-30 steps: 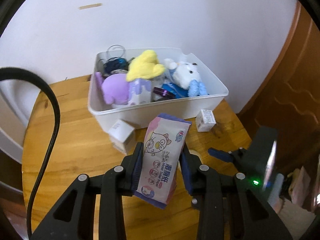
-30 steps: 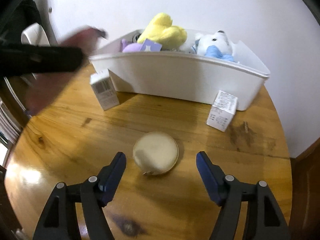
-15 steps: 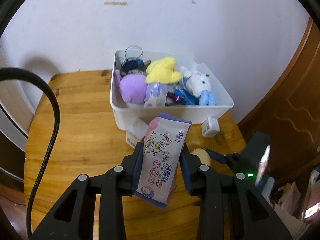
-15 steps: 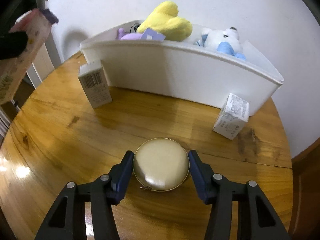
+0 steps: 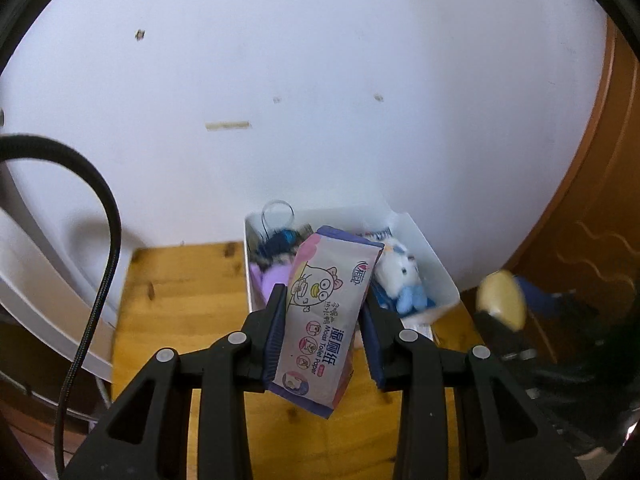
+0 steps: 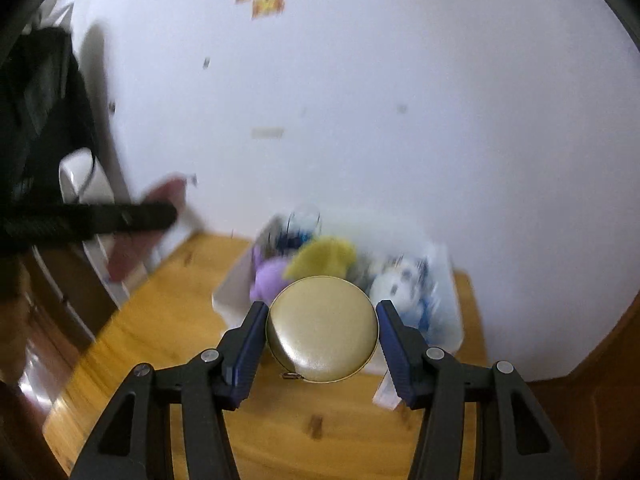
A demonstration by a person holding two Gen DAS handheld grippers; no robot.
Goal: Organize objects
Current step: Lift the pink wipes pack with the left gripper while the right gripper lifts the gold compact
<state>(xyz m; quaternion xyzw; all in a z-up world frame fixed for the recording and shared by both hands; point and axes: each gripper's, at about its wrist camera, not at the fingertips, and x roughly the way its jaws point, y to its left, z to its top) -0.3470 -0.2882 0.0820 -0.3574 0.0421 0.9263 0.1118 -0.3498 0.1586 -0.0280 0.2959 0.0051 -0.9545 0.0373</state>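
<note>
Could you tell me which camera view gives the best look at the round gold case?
The right wrist view: the round gold case sits sharp and near face-on, clamped between the right tongs. The left wrist view catches it only as a small blurred oval at the right edge.

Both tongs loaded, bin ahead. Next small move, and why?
Probably carry the right tongs forward over the white bin. They clamp the round gold tin, lifted off the wooden table, short of the bin. The left tongs grip the wet wipes pack and can follow.
</note>
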